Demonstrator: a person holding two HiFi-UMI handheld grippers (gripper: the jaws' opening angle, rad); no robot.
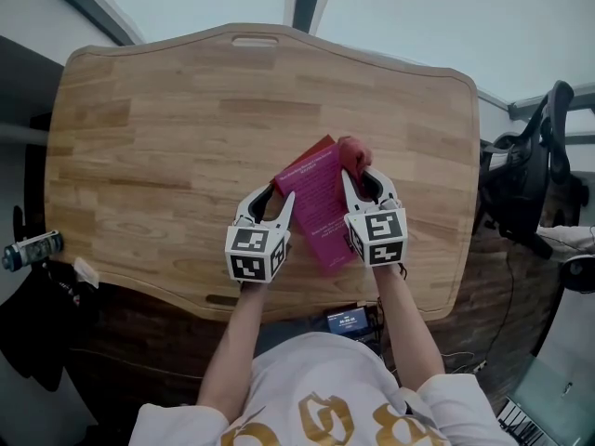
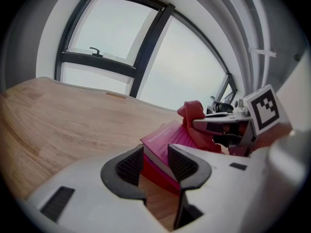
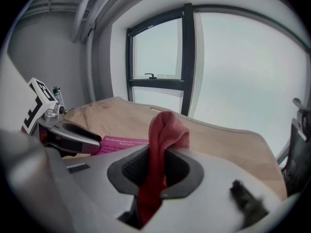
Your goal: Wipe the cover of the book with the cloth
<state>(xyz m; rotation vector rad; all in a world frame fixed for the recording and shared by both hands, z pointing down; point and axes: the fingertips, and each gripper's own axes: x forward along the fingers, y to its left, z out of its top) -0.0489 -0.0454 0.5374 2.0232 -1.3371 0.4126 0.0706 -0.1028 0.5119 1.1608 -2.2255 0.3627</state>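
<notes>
A magenta book (image 1: 321, 207) lies on the wooden table (image 1: 167, 137), near the front edge. My left gripper (image 1: 279, 195) is at the book's left side. In the left gripper view its jaws (image 2: 155, 161) stand wide with the book's (image 2: 167, 140) near corner between them, and the pads do not clearly press on it. My right gripper (image 1: 365, 177) is at the book's far right corner, shut on a red cloth (image 1: 354, 151). In the right gripper view the cloth (image 3: 165, 130) sticks up from between the pads (image 3: 154, 166), with the book (image 3: 124, 144) to its left.
A dark office chair (image 1: 535, 175) stands off the table's right end. A bottle (image 1: 30, 247) sits off the left edge. A small blue-screened device (image 1: 347, 321) is below the table's front edge, by my body. Windows lie beyond the far edge.
</notes>
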